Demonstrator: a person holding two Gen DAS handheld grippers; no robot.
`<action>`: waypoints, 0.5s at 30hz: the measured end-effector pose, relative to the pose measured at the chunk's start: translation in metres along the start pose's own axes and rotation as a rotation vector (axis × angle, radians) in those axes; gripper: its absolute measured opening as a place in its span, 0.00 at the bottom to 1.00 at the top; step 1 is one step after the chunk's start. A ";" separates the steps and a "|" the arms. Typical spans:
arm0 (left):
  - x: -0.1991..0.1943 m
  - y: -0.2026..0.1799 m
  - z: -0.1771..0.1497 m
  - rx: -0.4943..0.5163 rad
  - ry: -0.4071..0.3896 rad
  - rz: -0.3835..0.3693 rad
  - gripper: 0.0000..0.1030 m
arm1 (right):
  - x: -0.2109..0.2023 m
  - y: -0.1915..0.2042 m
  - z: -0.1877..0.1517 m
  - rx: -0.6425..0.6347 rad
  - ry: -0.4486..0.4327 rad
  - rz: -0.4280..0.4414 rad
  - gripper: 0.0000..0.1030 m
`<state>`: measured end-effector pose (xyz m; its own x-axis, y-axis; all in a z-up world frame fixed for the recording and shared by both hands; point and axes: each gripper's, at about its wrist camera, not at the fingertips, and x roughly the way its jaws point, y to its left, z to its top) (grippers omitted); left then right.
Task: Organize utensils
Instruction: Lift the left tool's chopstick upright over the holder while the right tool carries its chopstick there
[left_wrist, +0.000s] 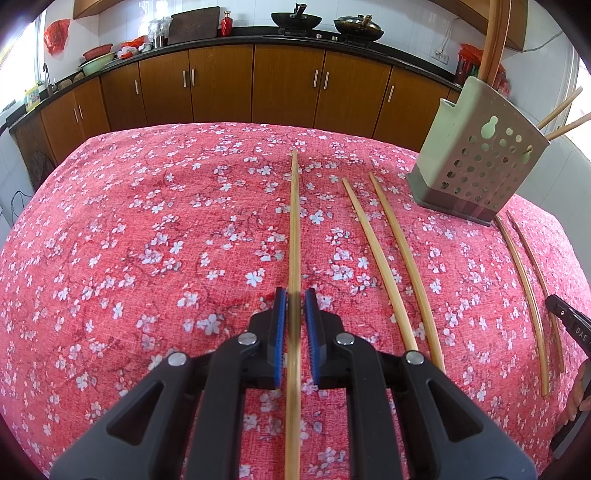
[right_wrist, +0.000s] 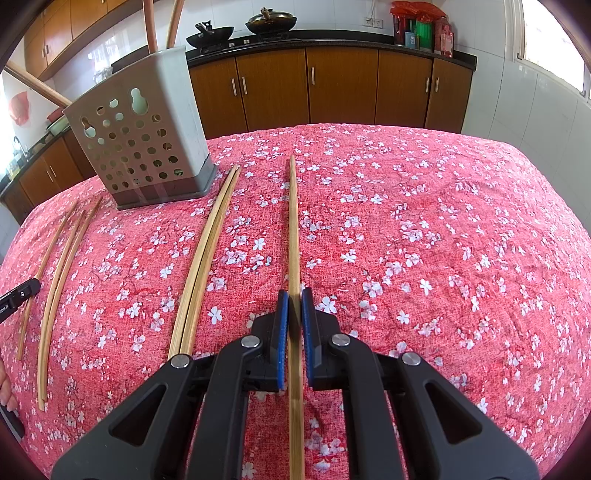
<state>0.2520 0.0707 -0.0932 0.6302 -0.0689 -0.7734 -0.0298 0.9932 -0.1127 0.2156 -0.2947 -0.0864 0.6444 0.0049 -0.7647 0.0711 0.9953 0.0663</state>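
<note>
In the left wrist view my left gripper (left_wrist: 294, 295) has its blue pads on either side of a bamboo chopstick (left_wrist: 294, 229) that runs forward over the red floral tablecloth (left_wrist: 147, 240); a narrow gap shows on each side. In the right wrist view my right gripper (right_wrist: 294, 295) is closed on another chopstick (right_wrist: 293, 229), pads against it. A grey perforated utensil holder (left_wrist: 476, 162) stands at the right, with several chopsticks standing in it; it also shows in the right wrist view (right_wrist: 144, 136). Loose chopstick pairs (left_wrist: 391, 258) (right_wrist: 203, 258) lie on the cloth.
Two more chopsticks (left_wrist: 524, 291) lie near the right edge, beside the other gripper's tip (left_wrist: 569, 321). In the right wrist view several chopsticks (right_wrist: 59, 280) lie at the left. Brown kitchen cabinets (left_wrist: 258, 81) and a counter with woks stand behind the table.
</note>
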 end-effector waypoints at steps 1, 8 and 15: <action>-0.001 -0.001 -0.001 0.000 0.000 0.003 0.13 | 0.000 0.000 0.000 0.003 0.000 0.001 0.09; -0.014 -0.007 -0.019 0.048 0.006 0.040 0.14 | -0.010 -0.006 -0.011 0.024 0.000 0.034 0.08; -0.025 -0.013 -0.019 0.104 -0.004 0.039 0.08 | -0.026 -0.007 -0.010 0.026 -0.044 0.024 0.08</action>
<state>0.2214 0.0573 -0.0841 0.6329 -0.0303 -0.7736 0.0265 0.9995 -0.0175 0.1912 -0.3013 -0.0733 0.6793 0.0236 -0.7335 0.0745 0.9921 0.1009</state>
